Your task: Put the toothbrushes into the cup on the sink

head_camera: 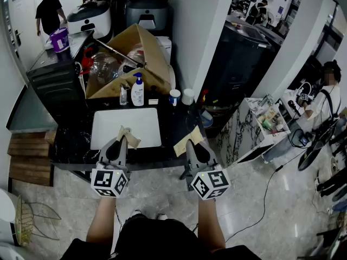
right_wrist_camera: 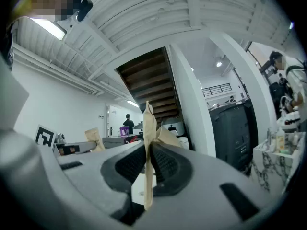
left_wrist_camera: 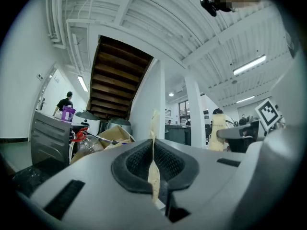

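My left hand-held gripper (head_camera: pixel 123 141) is closed tight on a tan paper packet (head_camera: pixel 130 138); my right hand-held gripper (head_camera: pixel 190 144) pinches a second packet (head_camera: pixel 181 147). A white cup (head_camera: pixel 188 96) stands on the tabletop (head_camera: pixel 179 118) ahead of both.

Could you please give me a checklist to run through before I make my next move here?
1. Left gripper shut on the left paper piece: ok.
2. Right gripper shut on the right paper piece: ok.
3. Toothbrushes inside those tan pieces: cannot tell.
4. Cups in sight behind the sink, a blue-banded cup and a white cup: ok.
5. Room inside the cups: cannot tell.
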Available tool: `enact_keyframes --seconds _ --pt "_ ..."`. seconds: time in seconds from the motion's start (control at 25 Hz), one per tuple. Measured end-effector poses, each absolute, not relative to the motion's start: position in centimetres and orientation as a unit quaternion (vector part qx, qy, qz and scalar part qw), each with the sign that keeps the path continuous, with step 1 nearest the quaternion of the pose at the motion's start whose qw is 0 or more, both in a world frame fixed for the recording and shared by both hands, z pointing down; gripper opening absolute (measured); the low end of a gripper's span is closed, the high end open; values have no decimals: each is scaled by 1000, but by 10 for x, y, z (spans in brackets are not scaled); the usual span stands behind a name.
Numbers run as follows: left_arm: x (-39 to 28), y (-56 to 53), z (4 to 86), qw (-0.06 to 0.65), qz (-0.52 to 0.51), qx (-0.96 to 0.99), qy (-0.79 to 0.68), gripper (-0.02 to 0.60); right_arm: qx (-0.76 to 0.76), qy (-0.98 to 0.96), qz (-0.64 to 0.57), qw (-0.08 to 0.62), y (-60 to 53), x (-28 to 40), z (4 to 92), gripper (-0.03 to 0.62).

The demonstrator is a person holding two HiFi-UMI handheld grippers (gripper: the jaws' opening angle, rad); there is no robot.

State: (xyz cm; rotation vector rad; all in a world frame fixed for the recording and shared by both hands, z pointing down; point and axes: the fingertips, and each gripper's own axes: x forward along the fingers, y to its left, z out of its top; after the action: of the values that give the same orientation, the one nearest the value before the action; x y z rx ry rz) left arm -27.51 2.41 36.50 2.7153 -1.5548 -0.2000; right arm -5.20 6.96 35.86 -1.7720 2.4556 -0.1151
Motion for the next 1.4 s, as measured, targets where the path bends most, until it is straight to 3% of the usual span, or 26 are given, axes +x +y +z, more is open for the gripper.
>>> enact_keyframes --seconds 0.76,1.4 --pt "-238 49 367 -14 -53 868 -493 5 -562 822 -58 66 89 -30 375 37" --pt "-283 27 366 -5 -59 903 -426 5 -631 771 -49 73 92 -71 358 35"
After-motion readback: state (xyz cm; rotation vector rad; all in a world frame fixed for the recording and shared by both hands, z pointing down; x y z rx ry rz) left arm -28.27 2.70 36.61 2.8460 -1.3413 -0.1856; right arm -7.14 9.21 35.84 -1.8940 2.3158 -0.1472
